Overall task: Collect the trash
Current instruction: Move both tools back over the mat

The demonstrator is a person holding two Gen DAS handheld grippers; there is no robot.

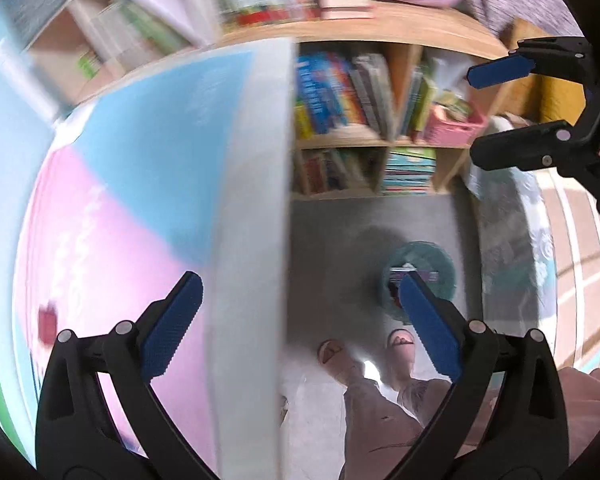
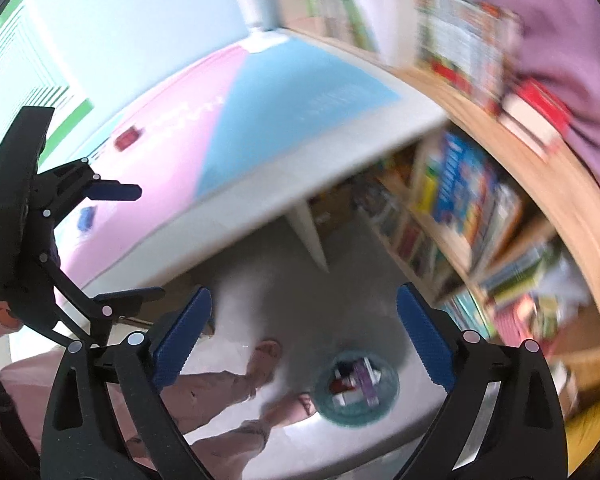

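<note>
A teal trash bin (image 2: 356, 392) stands on the grey floor and holds several wrappers; it also shows in the left wrist view (image 1: 428, 276) behind one finger. A small red piece (image 2: 127, 139) and a small blue piece (image 2: 86, 218) lie on the pink and blue tabletop (image 2: 260, 120); the red piece (image 1: 47, 322) shows blurred in the left wrist view. My left gripper (image 1: 296, 332) is open and empty at the table's edge. My right gripper (image 2: 304, 340) is open and empty, high above the bin. Each gripper shows in the other's view, the right one (image 1: 496, 108) and the left one (image 2: 136, 240), both with jaws apart.
A wooden bookshelf (image 1: 380, 140) full of books stands behind the bin. The person's feet in pink sandals (image 2: 268, 356) are beside the bin. A white table leg (image 2: 312, 236) reaches the floor. A patterned mat (image 1: 512, 248) lies at the right.
</note>
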